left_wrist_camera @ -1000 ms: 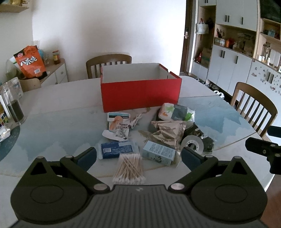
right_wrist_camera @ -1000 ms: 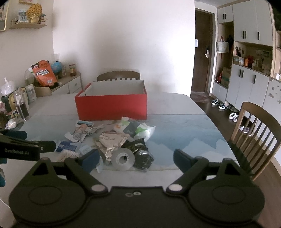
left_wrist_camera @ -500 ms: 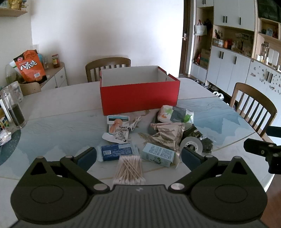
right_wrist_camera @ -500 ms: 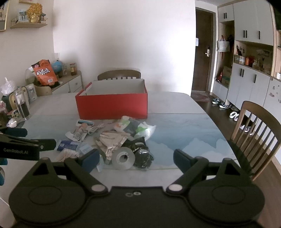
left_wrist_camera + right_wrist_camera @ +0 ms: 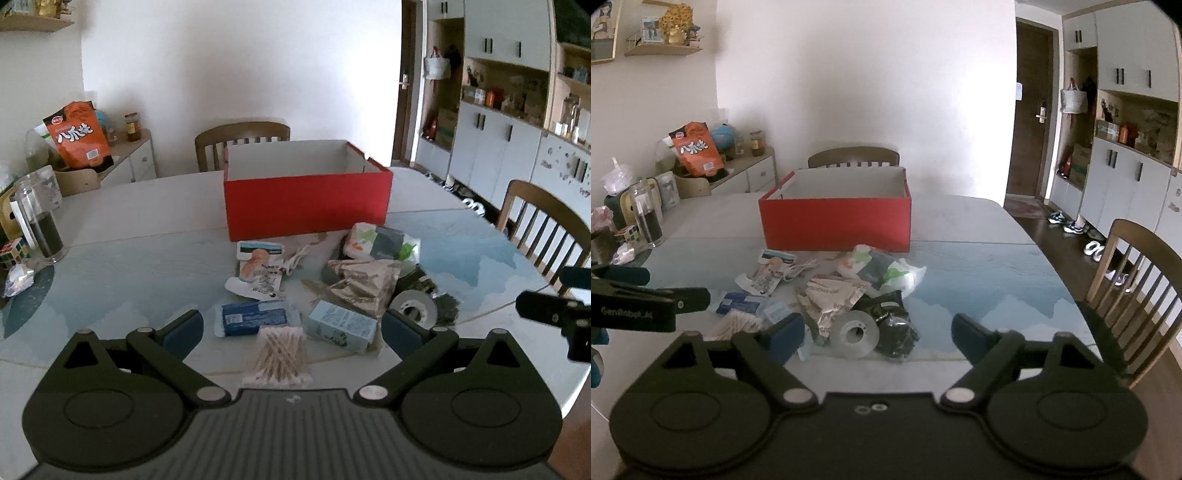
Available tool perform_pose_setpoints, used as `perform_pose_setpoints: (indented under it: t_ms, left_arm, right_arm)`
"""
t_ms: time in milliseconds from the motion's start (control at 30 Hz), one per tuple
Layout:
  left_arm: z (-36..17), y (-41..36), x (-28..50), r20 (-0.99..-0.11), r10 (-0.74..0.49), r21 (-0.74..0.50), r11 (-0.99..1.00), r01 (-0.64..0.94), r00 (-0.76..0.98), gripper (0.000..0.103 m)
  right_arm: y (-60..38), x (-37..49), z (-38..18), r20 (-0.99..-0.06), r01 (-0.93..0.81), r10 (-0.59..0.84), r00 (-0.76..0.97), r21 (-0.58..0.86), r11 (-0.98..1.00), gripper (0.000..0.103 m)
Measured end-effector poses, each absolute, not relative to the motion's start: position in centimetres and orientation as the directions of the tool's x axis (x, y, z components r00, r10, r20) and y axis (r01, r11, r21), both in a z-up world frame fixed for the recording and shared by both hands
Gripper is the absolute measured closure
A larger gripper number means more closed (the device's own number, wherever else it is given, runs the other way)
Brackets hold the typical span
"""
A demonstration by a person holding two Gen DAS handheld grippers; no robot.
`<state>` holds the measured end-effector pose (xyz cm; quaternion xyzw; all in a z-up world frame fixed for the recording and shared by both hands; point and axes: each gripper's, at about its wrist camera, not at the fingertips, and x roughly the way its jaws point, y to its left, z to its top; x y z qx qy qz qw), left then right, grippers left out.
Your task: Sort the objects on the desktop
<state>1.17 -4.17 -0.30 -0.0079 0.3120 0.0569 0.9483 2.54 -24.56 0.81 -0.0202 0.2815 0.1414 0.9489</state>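
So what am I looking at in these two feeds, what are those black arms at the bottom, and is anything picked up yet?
Each feed comes from a camera on a hand-held pair of tongs, looking along its two fingers. The left tongs stand open over a pack of cotton swabs, holding nothing. The right tongs are closing slightly above a tape roll, with nothing gripped. On the table lies a pile of small packets, with an open red box behind it, seemingly for the sorted things.
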Motion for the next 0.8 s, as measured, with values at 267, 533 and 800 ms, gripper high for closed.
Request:
perform_pose_setpoints:
  t_ms: [267,533,800]
  left_arm:
    - [-3.2,-3.1,2.7,-0.617,0.119,0.059,0.993,-0.106,0.778,0.000]
    - [-6.9,-2.2,4.4,-0.661,0.096,0.056,0.995,-0.079,0.744,0.001]
    - [-8.7,-1.6,5.6,-0.670,0.094,0.057,0.996,-0.074,0.736,0.001]
  right_arm:
    - [-23.0,4.7,-1.1,-0.562,-0.298,0.262,0.785,0.029,0.954,0.023]
    - [-20.7,7.3,-4.2,-0.623,-0.317,0.242,0.744,-0.010,0.948,0.028]
    - [-18.8,9.5,-7.1,-0.672,-0.350,0.215,0.708,-0.070,0.934,0.033]
